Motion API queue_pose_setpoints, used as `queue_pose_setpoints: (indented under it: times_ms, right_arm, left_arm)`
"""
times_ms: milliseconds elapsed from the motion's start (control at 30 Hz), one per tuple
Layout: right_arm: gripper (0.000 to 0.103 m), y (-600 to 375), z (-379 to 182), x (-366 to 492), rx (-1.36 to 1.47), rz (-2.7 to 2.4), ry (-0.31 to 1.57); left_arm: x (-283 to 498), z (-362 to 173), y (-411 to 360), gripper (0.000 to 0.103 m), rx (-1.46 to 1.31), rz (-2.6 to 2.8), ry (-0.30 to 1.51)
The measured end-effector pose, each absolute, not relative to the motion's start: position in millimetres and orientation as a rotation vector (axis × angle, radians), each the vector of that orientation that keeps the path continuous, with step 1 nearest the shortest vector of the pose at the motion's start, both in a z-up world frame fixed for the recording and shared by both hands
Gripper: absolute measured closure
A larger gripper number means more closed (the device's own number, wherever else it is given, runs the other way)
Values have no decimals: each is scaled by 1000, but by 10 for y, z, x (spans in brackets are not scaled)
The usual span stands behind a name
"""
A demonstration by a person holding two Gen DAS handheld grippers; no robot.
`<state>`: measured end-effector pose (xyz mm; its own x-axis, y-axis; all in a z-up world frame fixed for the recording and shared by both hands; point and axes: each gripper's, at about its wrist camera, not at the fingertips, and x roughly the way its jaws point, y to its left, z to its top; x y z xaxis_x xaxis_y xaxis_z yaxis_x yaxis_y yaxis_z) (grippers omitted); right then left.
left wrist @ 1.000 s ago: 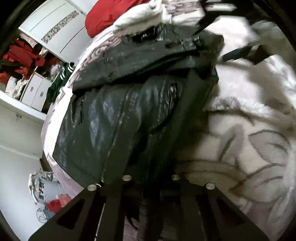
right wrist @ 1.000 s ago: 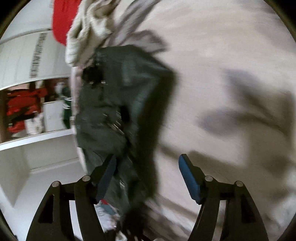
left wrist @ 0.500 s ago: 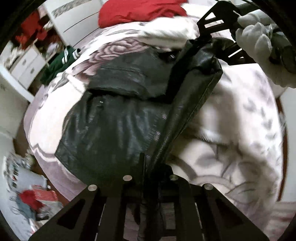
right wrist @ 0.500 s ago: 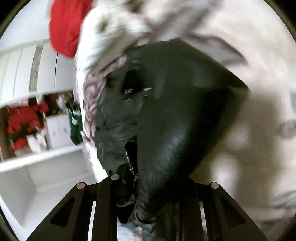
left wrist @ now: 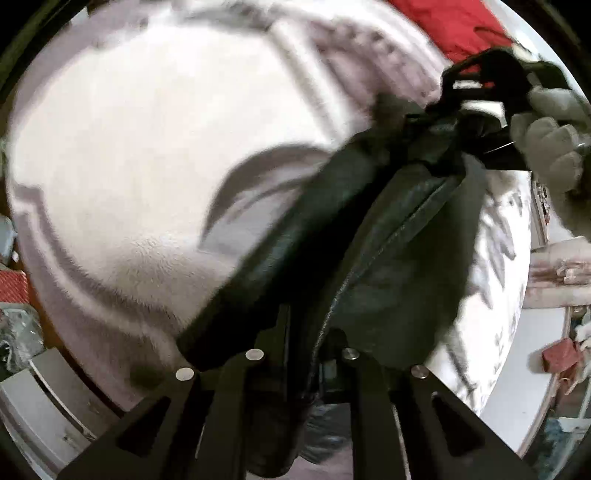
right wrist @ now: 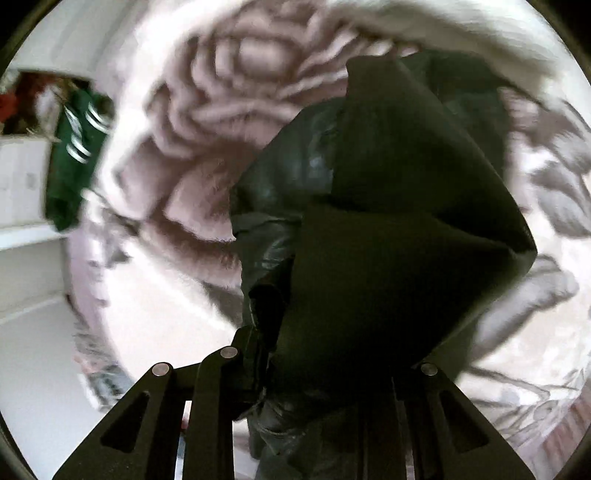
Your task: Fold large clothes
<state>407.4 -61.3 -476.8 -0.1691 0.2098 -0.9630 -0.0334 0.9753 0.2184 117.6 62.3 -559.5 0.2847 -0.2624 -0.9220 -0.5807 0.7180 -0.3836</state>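
- Black leather jacket (left wrist: 388,236) hangs stretched between both grippers, lifted above the bed (left wrist: 122,155); lower folds droop toward the blanket.
- Left gripper (left wrist: 306,354): jaws nearly together, easing apart a bit, jacket edge w/ stitched seam still pinched between them; gripper points steeply down.
- Right gripper (right wrist: 325,373): jaws opening slightly, thick fold of jacket bunched between them & still clamped; fingertips hidden by the fabric.
- In left wrist view the right gripper (left wrist: 480,85) shows top right, held by a hand in a pale glove (left wrist: 546,140), w/ the jacket's other end caught in it.
- Bed covered w/ a fuzzy white/grey blanket, big rose print (right wrist: 229,110) visible under the jacket in right wrist view.
- Red cloth (left wrist: 454,26) at far end of bed, beyond the right gripper.
- Green garment w/ white stripes (right wrist: 74,155) off the bed's edge at left in right wrist view, by white shelves (right wrist: 22,184).
- Both views motion-blurred; fine detail of the jacket can't be told.
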Motion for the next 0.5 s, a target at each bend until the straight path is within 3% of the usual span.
queue_pose_setpoints:
  times_ms: [67,133,167,333,433,467,500]
  right_arm:
    - [56,-421,-5038,4081,76,180,1769]
    - [32,-358,-5061,4081,68,213,1789]
    - [30,-377,-5017,4082,121,254,1791]
    - [30,-778,-4572,4157,479,543,1728]
    - [31,-1125,-4256,4172,598,571,1609]
    - [35,-1153,-4237,4145,567,529,1610]
    - [56,-1124,-4272,4130,531,520,1623]
  left_arm:
    - [1137,-5798,738,87,-890,179,1307]
    - [1048,-5869,816,84,-987,117,1280]
    - [998,-5879,844,79,-1025,94,1271]
    - [746,-5809,901,64,-1059,90,1301]
    - [668,-5741,963,64,-1036,106,1311]
    - [667,-5727,993,64,-1027,120,1317]
    - [660,-5691,1021,64,-1010,139,1314]
